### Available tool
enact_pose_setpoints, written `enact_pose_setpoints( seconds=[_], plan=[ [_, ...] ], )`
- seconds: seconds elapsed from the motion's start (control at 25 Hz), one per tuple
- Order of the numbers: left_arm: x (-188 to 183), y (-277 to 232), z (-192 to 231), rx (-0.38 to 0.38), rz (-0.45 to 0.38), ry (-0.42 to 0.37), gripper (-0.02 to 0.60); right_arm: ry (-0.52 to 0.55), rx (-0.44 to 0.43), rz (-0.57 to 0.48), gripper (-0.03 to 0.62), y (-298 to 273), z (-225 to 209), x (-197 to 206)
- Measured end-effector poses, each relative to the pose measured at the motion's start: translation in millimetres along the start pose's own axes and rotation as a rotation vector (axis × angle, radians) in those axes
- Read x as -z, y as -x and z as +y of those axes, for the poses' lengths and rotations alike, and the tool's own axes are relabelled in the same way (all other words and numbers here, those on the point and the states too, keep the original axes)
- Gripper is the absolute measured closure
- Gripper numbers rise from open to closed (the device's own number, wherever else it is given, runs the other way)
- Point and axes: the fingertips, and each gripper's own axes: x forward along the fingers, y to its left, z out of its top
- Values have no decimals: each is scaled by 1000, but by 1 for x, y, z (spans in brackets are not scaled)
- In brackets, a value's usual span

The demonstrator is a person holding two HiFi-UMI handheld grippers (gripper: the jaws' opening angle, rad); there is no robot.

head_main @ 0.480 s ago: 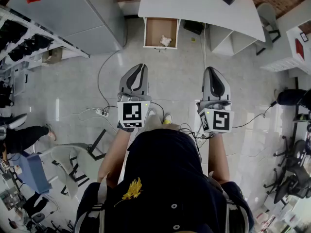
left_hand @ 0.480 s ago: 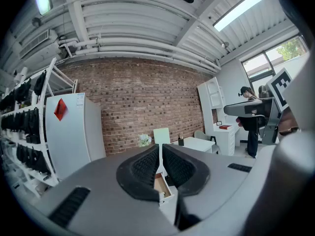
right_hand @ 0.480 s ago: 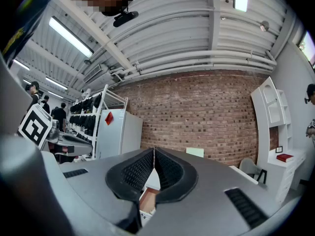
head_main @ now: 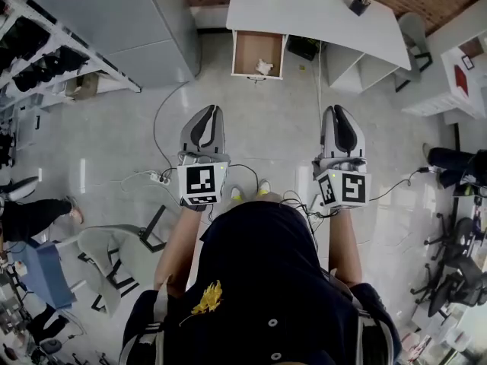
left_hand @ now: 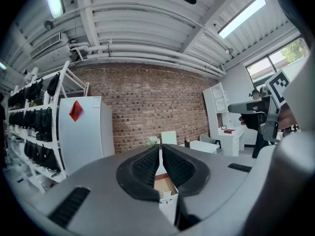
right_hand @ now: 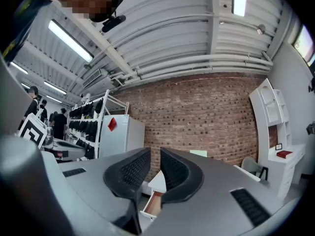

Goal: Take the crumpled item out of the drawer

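Observation:
An open wooden-bottomed drawer (head_main: pixel 257 52) juts from a white desk (head_main: pixel 319 14) far ahead across the floor. A small white crumpled item (head_main: pixel 263 67) lies at its front right. My left gripper (head_main: pixel 210 112) and right gripper (head_main: pixel 339 112) are held side by side at waist height, far short of the drawer, both pointing toward it. Each is shut with nothing between its jaws. In the left gripper view the drawer (left_hand: pixel 165 182) and the crumpled item (left_hand: pixel 165 194) show just beyond the left gripper (left_hand: pixel 160 149). The right gripper (right_hand: pixel 155 154) frames the drawer (right_hand: pixel 152 204) from the side.
A grey cabinet (head_main: pixel 129 21) and a rack of dark items (head_main: pixel 38 44) stand at the left. Cables and a power strip (head_main: pixel 156 177) lie on the floor by my feet. White shelving (head_main: pixel 358 67) sits right of the desk. Other people (head_main: pixel 30 215) and chairs (head_main: pixel 456 280) line the sides.
The view has shifted slightly and the drawer sits a little further right. Both grippers hold nearly the same pose, the left one a touch lower and further left.

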Motion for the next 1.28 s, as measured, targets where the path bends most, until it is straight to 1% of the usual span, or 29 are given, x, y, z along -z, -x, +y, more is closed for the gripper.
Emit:
enact_pose_setpoints(
  seconds=[0.04,0.08,0.2,0.4,0.44,0.56,0.68,0.88,1.08,1.28],
  plan=[
    [2,7,10,-8,-2,2,546,7,0,4,508,-1,10,-1],
    [3,13,20,-15,-5,6,546,19,1,12,458,-2,20,-1],
    [5,27,45,-25,-20,18,546,47,-6,33,371,-6,46,1],
    [16,45,75,-41,-43,65,546,58,-23,79,265,-15,79,9],
    [19,46,81,-46,-44,75,546,58,-25,86,253,-19,83,11],
    [32,45,99,-47,-30,87,546,71,-23,102,241,-31,91,14],
    [40,38,107,-21,-15,91,546,70,-6,107,241,-43,90,14],
    [50,3,112,13,9,79,552,72,-3,116,241,-75,75,27],
    [62,-67,121,16,47,41,554,74,-4,116,241,-142,35,53],
    [69,-175,133,27,78,7,554,43,5,104,241,-239,-20,78]
  ],
)
